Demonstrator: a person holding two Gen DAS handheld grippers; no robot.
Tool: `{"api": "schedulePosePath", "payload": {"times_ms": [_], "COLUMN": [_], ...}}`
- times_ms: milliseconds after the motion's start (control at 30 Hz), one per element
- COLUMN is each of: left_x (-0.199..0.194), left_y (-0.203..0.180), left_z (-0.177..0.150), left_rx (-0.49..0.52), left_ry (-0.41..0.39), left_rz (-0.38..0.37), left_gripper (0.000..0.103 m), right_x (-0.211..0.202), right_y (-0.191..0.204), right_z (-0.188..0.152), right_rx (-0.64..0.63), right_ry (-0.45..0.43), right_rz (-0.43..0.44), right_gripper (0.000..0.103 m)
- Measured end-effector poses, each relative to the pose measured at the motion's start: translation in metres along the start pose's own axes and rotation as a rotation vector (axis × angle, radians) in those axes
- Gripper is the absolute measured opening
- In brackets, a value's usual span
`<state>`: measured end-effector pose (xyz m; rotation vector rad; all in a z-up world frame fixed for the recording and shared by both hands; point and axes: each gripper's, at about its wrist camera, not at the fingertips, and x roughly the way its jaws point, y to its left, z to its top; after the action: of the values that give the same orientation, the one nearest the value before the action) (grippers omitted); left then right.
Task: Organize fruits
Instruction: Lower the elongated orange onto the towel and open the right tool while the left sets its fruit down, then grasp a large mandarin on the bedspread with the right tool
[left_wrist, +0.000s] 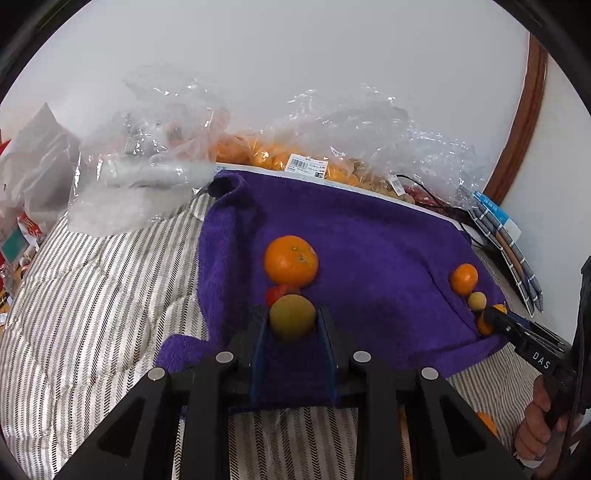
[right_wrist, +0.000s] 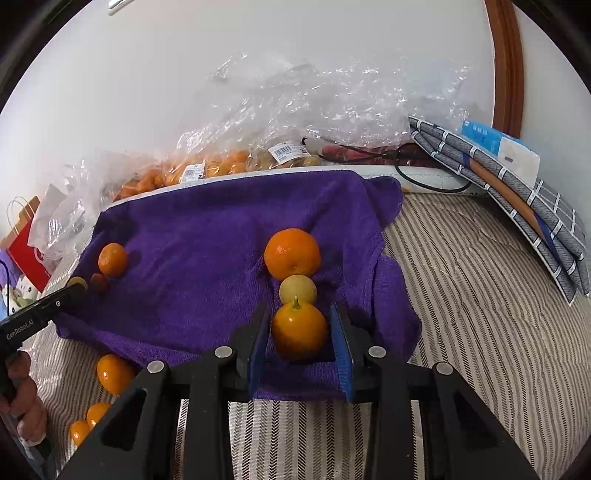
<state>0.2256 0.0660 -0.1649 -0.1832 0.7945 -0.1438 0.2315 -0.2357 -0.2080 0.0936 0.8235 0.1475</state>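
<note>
Between the left gripper (left_wrist: 292, 322) pads sits a yellow-green fruit (left_wrist: 291, 316), gripped on the purple towel (left_wrist: 369, 236) (a mandarin (left_wrist: 291, 260) just beyond). Right gripper (right_wrist: 300, 330) brackets a stemmed orange (right_wrist: 299, 330); contact unclear.

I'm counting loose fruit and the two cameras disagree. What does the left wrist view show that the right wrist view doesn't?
Only the left wrist view shows the yellow-green fruit up close between the left gripper fingers; the gripper looks shut on it.

Only the right wrist view shows the stemmed orange whole, between the open right gripper fingers, and at least three small oranges off the towel on the striped bedding.

Both show the purple towel, a large orange and bagged fruit behind.
</note>
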Motion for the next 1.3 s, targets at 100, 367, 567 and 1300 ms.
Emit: {"api": "schedulePosePath", "payload": {"times_ms": [100,367,567,1300], "left_x": [0.0,-0.003,-0.015,-0.038], "left_y": [-0.001,-0.004,-0.004,0.026], "left_z": [-0.001,-0.001,0.0,0.01], "left_rx": [0.012,0.032,0.041,-0.081], "left_ry": [0.004,-0.002,-0.052,-0.104], "left_rz": [0.009,0.0,0.009,-0.074], "left_gripper": [0.026,0.035,0.047,0.05], "right_x": [-0.005,-0.043,-0.07,-0.037], "right_y": [0.001,0.006,0.03,0.087], "right_z": [-0.002,-0.021,-0.041,-0.076], "right_rx": [-0.017,0.02,0.0,-0.146], "right_ry": [-0.012,-0.056,-0.006,0.16], "right_rz": [-0.014,-0.021,0.054,0.142], "right_gripper": [0.04,0.046,0.048,0.053]}}
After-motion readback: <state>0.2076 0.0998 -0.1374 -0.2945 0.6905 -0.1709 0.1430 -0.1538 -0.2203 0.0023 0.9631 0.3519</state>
